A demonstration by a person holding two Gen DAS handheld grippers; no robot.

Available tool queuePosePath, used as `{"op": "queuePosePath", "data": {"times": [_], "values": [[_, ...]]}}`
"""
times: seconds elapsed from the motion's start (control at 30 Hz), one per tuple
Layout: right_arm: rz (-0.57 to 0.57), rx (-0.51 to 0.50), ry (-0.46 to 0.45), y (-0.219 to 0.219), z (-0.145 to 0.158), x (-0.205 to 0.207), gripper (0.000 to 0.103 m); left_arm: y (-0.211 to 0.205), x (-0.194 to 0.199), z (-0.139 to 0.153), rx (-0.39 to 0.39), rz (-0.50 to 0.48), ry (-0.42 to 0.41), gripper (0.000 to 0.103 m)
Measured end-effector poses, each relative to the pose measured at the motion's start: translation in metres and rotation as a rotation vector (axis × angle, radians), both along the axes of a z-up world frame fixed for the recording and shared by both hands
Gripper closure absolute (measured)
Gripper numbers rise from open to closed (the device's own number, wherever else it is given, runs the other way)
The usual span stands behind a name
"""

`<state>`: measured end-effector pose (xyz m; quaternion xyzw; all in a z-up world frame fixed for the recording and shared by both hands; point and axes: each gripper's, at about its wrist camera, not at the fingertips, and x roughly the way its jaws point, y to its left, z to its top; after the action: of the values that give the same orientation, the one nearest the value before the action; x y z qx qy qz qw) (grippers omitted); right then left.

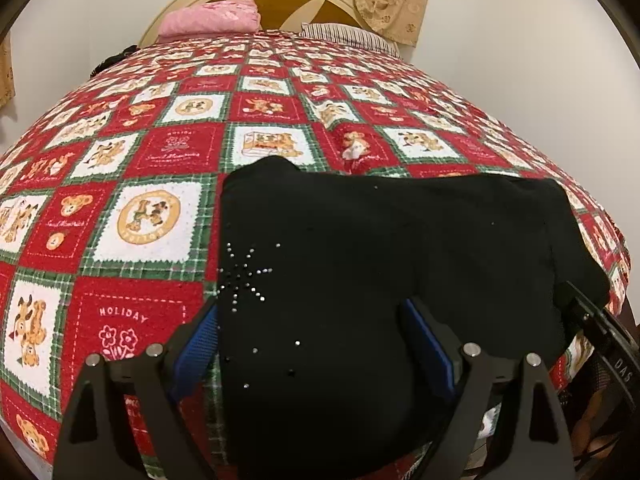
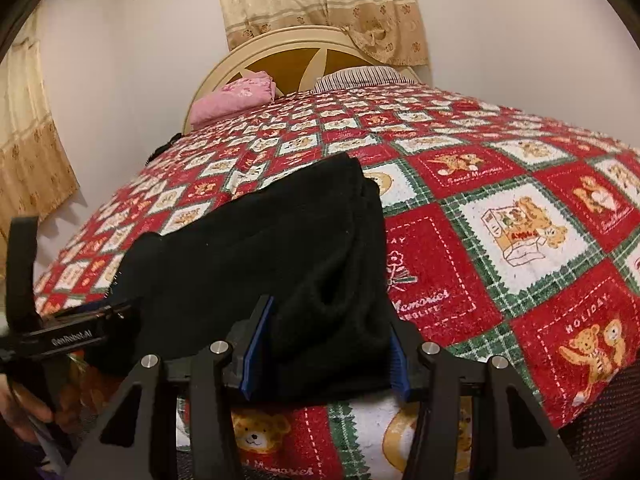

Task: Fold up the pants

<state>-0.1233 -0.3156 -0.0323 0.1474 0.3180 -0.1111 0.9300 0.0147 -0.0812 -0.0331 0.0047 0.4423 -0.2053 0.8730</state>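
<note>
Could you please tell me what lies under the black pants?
The black pants rest on the red checked bear blanket. Whatever the blanket covers beneath is hidden.

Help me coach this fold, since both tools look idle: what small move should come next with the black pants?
Probably close both jaws on the near edge of the black pants: the left gripper and right gripper each straddle that fabric with jaws open, on the red checked bear blanket.

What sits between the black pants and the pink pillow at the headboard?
Only bare patchwork bedspread lies between the black pants and the pink pillow; both wrist views show it.
</note>
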Motion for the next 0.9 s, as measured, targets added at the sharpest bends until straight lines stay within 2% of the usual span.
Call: {"op": "queuePosePath", "data": {"times": [0.07, 0.13, 0.23, 0.3, 0.53, 0.6, 0.73, 0.9], "values": [[0.007, 0.026, 0.003, -0.003, 0.002, -0.001, 0.051, 0.002, 0.001, 0.000, -0.014, -0.006, 0.004, 0.013], [0.008, 0.072, 0.006, -0.009, 0.005, -0.004, 0.051, 0.009, 0.002, 0.002, -0.063, -0.025, 0.023, 0.013], [-0.016, 0.154, -0.016, -0.021, 0.011, -0.016, 0.050, 0.027, 0.006, 0.001, -0.176, -0.051, 0.064, 0.013], [-0.016, 0.178, -0.032, -0.024, 0.013, -0.020, 0.049, 0.030, 0.007, 0.001, -0.207, -0.054, 0.076, 0.013], [-0.018, 0.189, -0.033, -0.024, 0.004, -0.015, 0.048, 0.015, -0.002, 0.001, -0.147, -0.058, 0.041, 0.013], [-0.011, 0.162, -0.039, -0.020, 0.002, -0.013, 0.045, 0.013, -0.002, 0.001, -0.141, -0.060, 0.039, 0.014], [-0.017, 0.111, -0.034, -0.014, 0.002, -0.010, 0.045, 0.012, -0.002, 0.001, -0.125, -0.045, 0.037, 0.019], [-0.065, 0.152, -0.061, -0.025, 0.004, -0.012, 0.045, 0.010, -0.004, 0.002, -0.122, -0.050, 0.033, 0.031]]}}
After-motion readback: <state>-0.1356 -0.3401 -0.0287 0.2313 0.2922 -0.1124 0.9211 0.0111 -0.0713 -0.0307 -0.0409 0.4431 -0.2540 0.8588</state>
